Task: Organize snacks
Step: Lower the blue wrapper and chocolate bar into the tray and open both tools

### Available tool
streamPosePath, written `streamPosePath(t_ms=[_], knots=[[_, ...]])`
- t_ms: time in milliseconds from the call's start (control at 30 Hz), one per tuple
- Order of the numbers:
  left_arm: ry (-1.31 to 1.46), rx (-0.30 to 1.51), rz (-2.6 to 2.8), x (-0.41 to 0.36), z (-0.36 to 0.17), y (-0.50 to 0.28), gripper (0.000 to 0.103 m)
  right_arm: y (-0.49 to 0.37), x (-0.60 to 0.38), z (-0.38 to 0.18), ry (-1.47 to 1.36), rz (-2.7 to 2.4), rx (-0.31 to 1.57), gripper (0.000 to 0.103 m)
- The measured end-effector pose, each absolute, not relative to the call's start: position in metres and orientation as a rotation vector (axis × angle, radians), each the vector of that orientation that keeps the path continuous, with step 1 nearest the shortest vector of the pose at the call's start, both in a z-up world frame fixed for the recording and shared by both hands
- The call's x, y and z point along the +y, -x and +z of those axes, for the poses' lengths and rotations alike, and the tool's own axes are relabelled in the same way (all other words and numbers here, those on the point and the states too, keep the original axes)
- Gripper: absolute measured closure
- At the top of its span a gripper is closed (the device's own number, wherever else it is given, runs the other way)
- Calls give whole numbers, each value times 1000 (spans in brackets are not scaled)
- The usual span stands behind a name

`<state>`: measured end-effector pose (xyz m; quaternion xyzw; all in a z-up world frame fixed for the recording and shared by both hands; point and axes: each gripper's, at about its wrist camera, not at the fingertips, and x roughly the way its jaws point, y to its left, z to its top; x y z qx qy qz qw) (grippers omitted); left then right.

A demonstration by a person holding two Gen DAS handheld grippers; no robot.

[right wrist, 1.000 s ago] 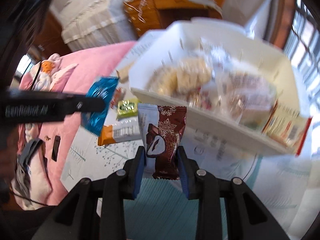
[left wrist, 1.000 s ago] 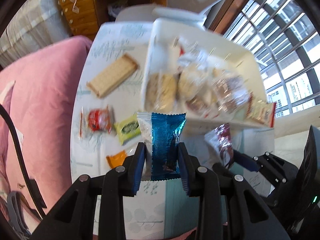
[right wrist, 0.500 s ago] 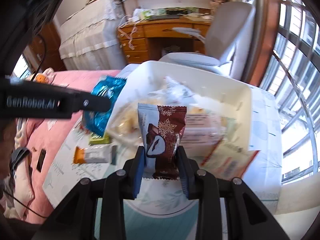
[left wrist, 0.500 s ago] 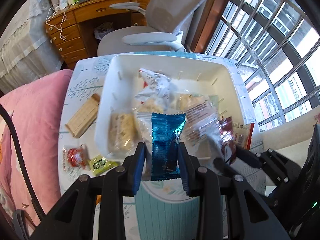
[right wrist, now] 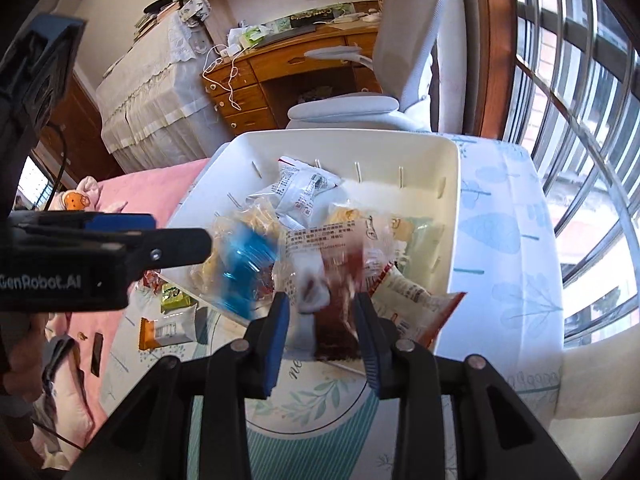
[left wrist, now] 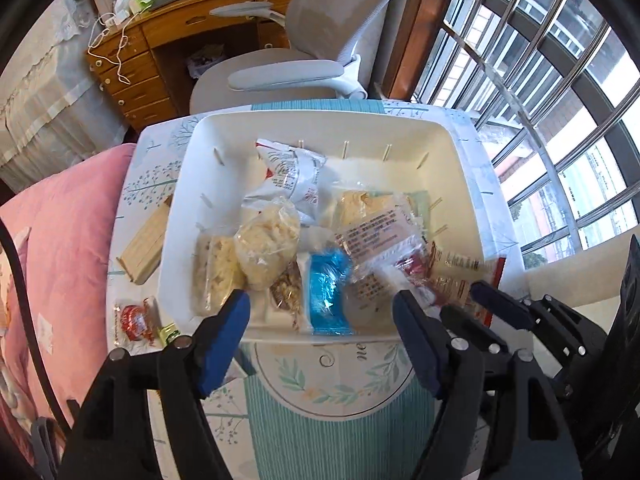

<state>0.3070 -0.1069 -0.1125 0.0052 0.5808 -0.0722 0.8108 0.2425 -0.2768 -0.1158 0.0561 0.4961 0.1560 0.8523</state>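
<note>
My left gripper jaws stand wide apart above the white bin; the blue packet lies at its 6 o'clock edge. My right gripper jaws flank the blurred brown packet; whether they grip it, I cannot tell.

Motion-blurred blue packet, brown packet
</note>
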Motion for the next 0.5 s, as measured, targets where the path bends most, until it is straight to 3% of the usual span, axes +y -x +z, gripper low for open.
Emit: streamPosePath(t_ms=[500], knots=[[90,1364,-41,-34,-157,-221,27,-212,-265,-145,-340,331,1242,64]])
